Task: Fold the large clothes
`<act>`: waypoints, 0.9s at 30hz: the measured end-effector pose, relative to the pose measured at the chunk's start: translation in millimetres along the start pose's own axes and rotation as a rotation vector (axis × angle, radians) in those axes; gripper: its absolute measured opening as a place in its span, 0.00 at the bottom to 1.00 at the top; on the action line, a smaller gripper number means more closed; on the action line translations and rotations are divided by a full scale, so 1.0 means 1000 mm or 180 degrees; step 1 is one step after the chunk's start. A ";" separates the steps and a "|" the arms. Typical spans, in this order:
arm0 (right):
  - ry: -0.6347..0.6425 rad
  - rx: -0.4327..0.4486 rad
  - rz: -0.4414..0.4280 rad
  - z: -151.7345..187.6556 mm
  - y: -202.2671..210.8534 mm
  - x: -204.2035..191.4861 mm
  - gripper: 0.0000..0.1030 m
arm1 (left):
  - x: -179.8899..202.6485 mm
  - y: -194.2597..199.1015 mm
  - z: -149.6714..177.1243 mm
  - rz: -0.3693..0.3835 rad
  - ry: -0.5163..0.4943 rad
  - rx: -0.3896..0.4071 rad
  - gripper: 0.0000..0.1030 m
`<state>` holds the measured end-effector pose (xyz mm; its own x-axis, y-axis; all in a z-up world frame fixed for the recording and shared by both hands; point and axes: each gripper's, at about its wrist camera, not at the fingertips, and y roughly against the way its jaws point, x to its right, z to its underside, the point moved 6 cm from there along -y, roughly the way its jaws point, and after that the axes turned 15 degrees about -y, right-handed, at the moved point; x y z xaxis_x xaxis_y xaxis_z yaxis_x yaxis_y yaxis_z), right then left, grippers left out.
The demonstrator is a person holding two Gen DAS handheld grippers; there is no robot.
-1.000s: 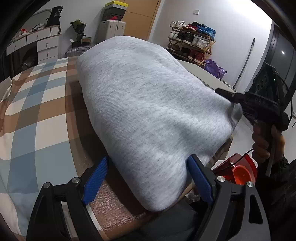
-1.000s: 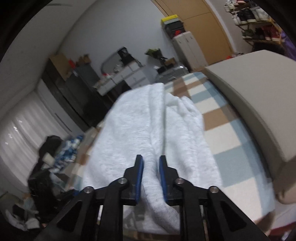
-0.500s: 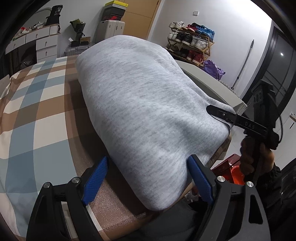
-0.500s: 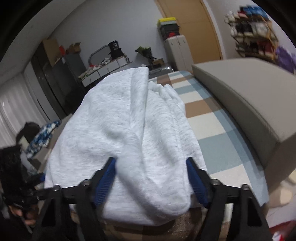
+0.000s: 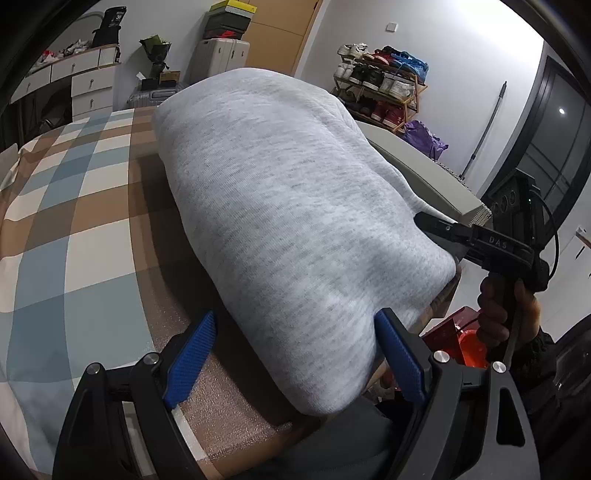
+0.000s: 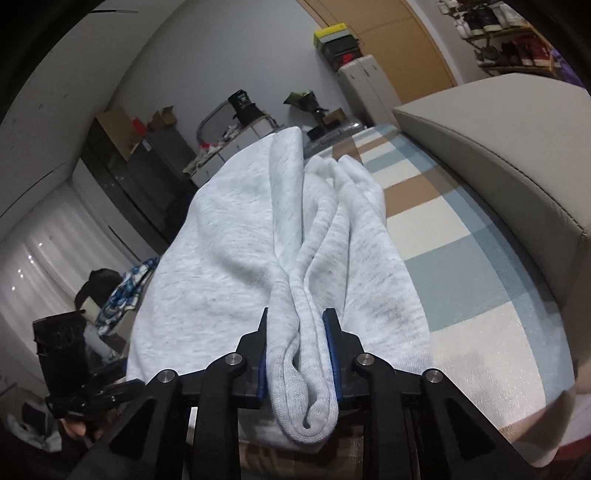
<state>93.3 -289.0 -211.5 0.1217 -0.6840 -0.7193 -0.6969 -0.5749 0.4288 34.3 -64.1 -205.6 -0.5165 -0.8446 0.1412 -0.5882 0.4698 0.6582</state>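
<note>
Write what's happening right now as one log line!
right gripper: shut on grey garment | left gripper: open around its edge | bed: underneath

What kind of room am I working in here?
Most likely a bedroom at home. The grey garment lies on a bed with a checked cover; a white chest of drawers stands against the far wall, and a loaded shoe rack stands by the wooden door.

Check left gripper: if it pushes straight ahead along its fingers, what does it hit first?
The grey garment. The left gripper is open, and the folded edge already sits between its blue pads, so contact would likely be almost immediate; exact depth is unclear.
</note>
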 end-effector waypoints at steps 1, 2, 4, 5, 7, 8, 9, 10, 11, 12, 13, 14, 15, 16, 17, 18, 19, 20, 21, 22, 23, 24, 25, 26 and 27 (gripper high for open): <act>-0.0071 -0.0021 -0.0046 -0.002 0.002 0.002 0.25 | 0.000 0.000 0.000 -0.0008 -0.0002 0.0005 0.82; -0.0130 -0.0020 -0.0058 -0.003 0.003 0.004 0.30 | 0.001 0.001 0.000 -0.0022 -0.0007 0.0014 0.82; -0.0215 -0.0023 -0.0097 -0.004 0.009 0.005 0.32 | 0.002 0.003 -0.001 -0.0080 -0.0040 0.0028 0.82; -0.0241 -0.0024 -0.0087 -0.005 0.011 0.006 0.35 | 0.003 0.004 -0.001 -0.0108 -0.0065 0.0034 0.81; -0.0236 0.0026 -0.0033 -0.008 0.015 0.006 0.45 | 0.002 0.006 -0.003 -0.0164 -0.0101 0.0041 0.81; -0.0211 0.0102 0.0045 -0.010 0.019 0.007 0.56 | 0.002 0.006 -0.003 -0.0181 -0.0101 0.0050 0.81; -0.0179 0.0162 0.0110 -0.012 0.021 0.007 0.60 | 0.002 0.008 -0.004 -0.0199 -0.0098 0.0065 0.81; -0.0157 0.0187 0.0141 -0.013 0.021 0.007 0.61 | 0.000 0.008 -0.004 -0.0209 -0.0085 0.0078 0.81; -0.0151 0.0193 0.0158 -0.014 0.021 0.007 0.62 | -0.001 0.008 -0.004 -0.0215 -0.0067 0.0086 0.81; -0.0158 0.0198 0.0164 -0.014 0.022 0.008 0.62 | -0.002 0.008 -0.004 -0.0214 -0.0051 0.0085 0.81; -0.0163 0.0200 0.0166 -0.015 0.023 0.009 0.62 | -0.003 0.007 -0.005 -0.0219 -0.0044 0.0083 0.81; -0.0168 0.0214 0.0174 -0.016 0.024 0.009 0.62 | -0.004 0.008 -0.006 -0.0233 -0.0040 0.0088 0.81; -0.0165 0.0227 0.0180 -0.016 0.025 0.009 0.63 | -0.005 0.009 -0.007 -0.0262 -0.0038 0.0101 0.81; -0.0153 0.0244 0.0193 -0.017 0.026 0.008 0.64 | -0.006 0.010 -0.009 -0.0288 -0.0039 0.0113 0.81; -0.0142 0.0271 0.0210 -0.018 0.027 0.007 0.64 | -0.008 0.011 -0.011 -0.0319 -0.0037 0.0133 0.81; -0.0131 0.0284 0.0220 -0.019 0.027 0.005 0.64 | -0.010 0.012 -0.014 -0.0349 -0.0024 0.0155 0.81; -0.0122 0.0296 0.0231 -0.019 0.027 0.003 0.64 | -0.012 0.013 -0.017 -0.0364 -0.0006 0.0174 0.81; -0.0107 0.0316 0.0247 -0.020 0.028 0.001 0.64 | -0.015 0.013 -0.020 -0.0366 0.0015 0.0196 0.81; -0.0082 0.0347 0.0259 -0.022 0.029 -0.002 0.64 | -0.018 0.014 -0.026 -0.0365 0.0033 0.0224 0.81; -0.0058 0.0367 0.0260 -0.023 0.031 -0.004 0.64 | -0.019 0.013 -0.030 -0.0366 0.0026 0.0240 0.81; -0.0008 0.0402 0.0272 -0.026 0.033 -0.010 0.64 | -0.022 0.011 -0.037 -0.0372 -0.0008 0.0261 0.81; 0.0037 0.0454 0.0305 -0.028 0.035 -0.015 0.64 | -0.024 0.008 -0.043 -0.0402 -0.0044 0.0276 0.81; 0.0073 0.0489 0.0328 -0.030 0.037 -0.018 0.64 | -0.029 0.003 -0.051 -0.0481 -0.0070 0.0275 0.81; 0.0118 0.0497 0.0348 -0.033 0.037 -0.022 0.64 | -0.031 -0.002 -0.057 -0.0525 -0.0081 0.0258 0.81; 0.0142 0.0504 0.0378 -0.036 0.037 -0.025 0.64 | -0.035 -0.007 -0.063 -0.0555 -0.0069 0.0241 0.81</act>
<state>89.9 -308.6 -158.1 0.0608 -0.7640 -0.6423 -0.8103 -0.4136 0.4152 95.3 -54.1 -168.7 -0.4156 -0.9094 0.0134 -0.7146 0.3356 0.6137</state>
